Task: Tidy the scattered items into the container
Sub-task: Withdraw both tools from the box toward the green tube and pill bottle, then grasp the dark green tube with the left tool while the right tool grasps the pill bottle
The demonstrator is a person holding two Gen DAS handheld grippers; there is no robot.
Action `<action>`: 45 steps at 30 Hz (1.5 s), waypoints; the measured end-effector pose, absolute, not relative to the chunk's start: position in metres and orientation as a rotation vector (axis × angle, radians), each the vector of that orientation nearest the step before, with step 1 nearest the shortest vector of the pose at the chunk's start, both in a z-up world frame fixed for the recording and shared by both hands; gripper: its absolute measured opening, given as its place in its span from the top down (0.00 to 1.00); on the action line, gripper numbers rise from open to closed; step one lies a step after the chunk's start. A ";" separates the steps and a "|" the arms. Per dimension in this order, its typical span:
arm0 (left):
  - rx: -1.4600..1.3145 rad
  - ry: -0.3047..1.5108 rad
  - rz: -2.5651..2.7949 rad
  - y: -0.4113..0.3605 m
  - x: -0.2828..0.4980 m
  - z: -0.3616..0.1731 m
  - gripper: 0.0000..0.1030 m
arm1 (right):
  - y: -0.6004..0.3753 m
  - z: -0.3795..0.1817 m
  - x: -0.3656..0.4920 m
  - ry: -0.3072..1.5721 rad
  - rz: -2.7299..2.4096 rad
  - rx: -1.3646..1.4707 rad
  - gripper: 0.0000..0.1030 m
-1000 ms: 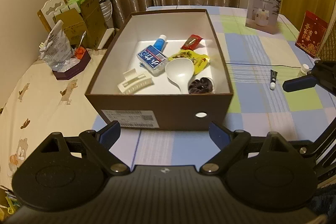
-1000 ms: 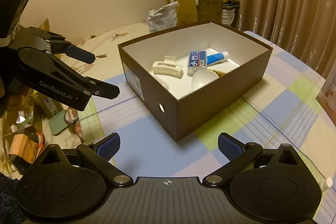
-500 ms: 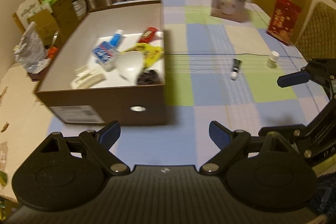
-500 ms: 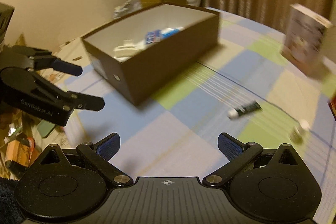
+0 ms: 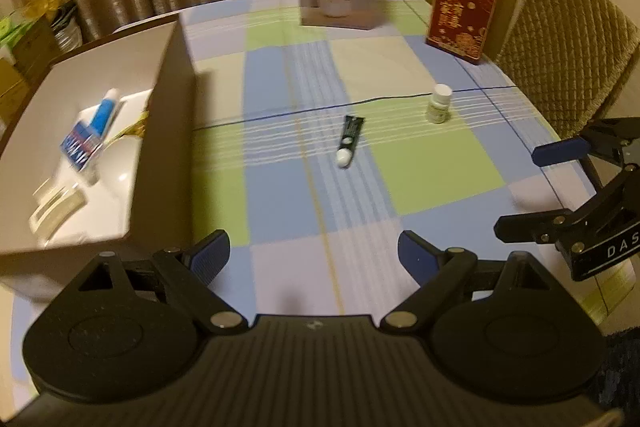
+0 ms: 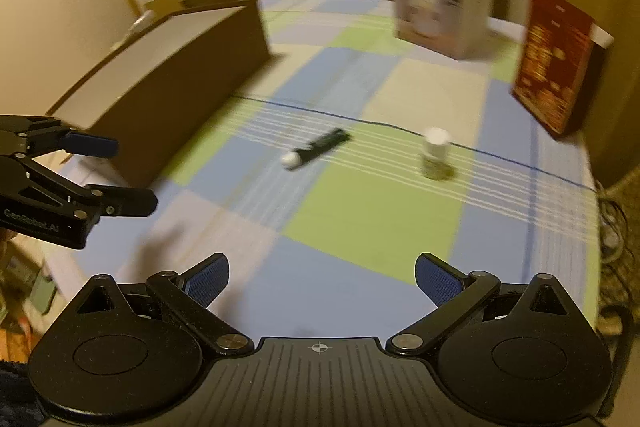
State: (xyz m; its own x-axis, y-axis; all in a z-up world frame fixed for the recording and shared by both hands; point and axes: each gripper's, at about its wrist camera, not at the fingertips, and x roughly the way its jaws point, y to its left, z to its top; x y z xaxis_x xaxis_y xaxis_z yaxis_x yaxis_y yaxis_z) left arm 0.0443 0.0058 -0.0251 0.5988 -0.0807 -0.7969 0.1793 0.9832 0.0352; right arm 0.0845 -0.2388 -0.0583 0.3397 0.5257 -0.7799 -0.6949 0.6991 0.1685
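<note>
Both tongs hover released and empty over the checked bench (image 5: 440,167): left tongs (image 5: 314,259) at lower centre, right tongs (image 6: 322,277) likewise. Straight ahead of both, mid-frame, lies the dark tube (image 5: 349,141), its long axis running roughly away from the left tongs, white cap nearest. A small bottle (image 5: 439,103) stands upright to its right. The brown box (image 5: 168,131) sits at left.

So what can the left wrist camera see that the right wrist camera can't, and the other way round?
Only the left wrist view looks into the brown box, showing the blue tube and cream hair clip inside, plus a quilted chair. Only the right wrist view shows the box's outer side wall and floor clutter. Both show the dark tube, the small bottle and both open grippers.
</note>
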 end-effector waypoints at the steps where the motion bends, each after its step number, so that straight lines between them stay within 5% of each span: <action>1: 0.121 0.917 -0.160 0.003 0.048 -0.026 0.14 | -0.243 -0.059 0.087 0.932 0.787 -0.200 0.00; 18: 0.217 0.947 -0.303 -0.037 0.128 -0.060 0.22 | -0.270 -0.082 0.147 0.963 0.612 -0.102 0.00; 24: 0.233 0.984 -0.307 -0.040 0.163 -0.078 0.38 | -0.261 -0.093 0.166 0.980 0.601 -0.122 0.00; 44: 0.170 1.072 -0.381 -0.038 0.224 -0.124 0.69 | -0.251 -0.107 0.203 0.942 0.633 -0.102 0.00; 45: 0.176 1.067 -0.380 -0.038 0.224 -0.124 0.78 | -0.250 -0.108 0.204 0.935 0.638 -0.109 0.00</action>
State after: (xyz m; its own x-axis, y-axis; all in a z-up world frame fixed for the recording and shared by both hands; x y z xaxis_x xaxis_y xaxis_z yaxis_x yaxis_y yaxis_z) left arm 0.2244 -0.0379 -0.1239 0.4259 -0.2178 -0.8782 0.3857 0.9217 -0.0416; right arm 0.2039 -0.2496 -0.1079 0.4254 0.4636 -0.7772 -0.5548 0.8121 0.1807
